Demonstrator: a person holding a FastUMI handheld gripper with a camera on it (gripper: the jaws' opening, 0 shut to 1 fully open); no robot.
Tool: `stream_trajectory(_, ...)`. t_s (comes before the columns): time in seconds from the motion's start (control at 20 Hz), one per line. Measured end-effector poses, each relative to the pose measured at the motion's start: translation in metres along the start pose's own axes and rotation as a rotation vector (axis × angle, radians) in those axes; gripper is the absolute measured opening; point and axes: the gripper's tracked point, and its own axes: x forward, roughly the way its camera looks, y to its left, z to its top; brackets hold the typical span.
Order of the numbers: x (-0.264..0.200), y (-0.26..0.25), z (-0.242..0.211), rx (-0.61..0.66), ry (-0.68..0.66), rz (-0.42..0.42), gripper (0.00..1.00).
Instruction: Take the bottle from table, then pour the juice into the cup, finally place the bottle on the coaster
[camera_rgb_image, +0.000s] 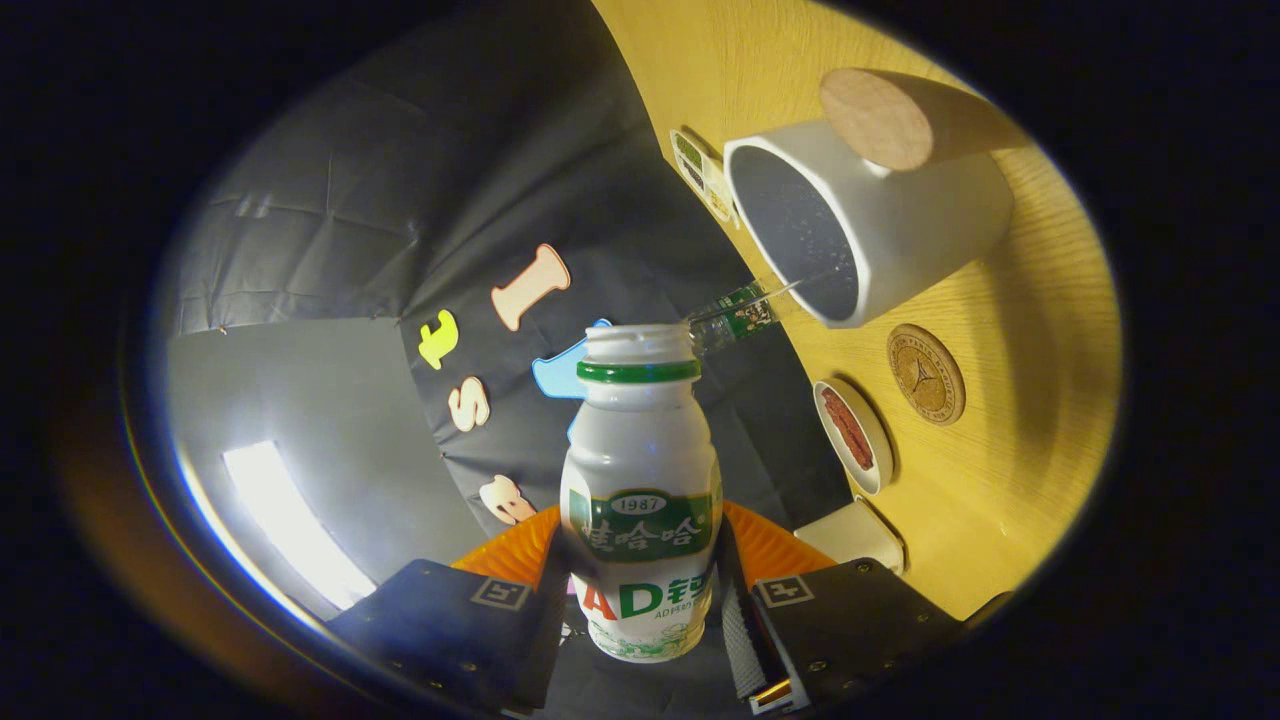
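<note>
The wooden table (1000, 480) carries a white cup (900, 240), its mouth facing the bottle. The gripper (640, 600) clamps the small white bottle (640, 490) between both fingers, just short of the cup. A round coaster (926, 374) lies beside the cup.

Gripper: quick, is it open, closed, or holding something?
Gripper: closed on the bottle, both fingers pressing its sides, tilted toward the cup.
</note>
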Motion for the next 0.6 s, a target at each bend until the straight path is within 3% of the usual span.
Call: stream_trajectory(0.6, 0.003, 0.017, 0.006, 0.115, -0.059, 0.070, 0.67)
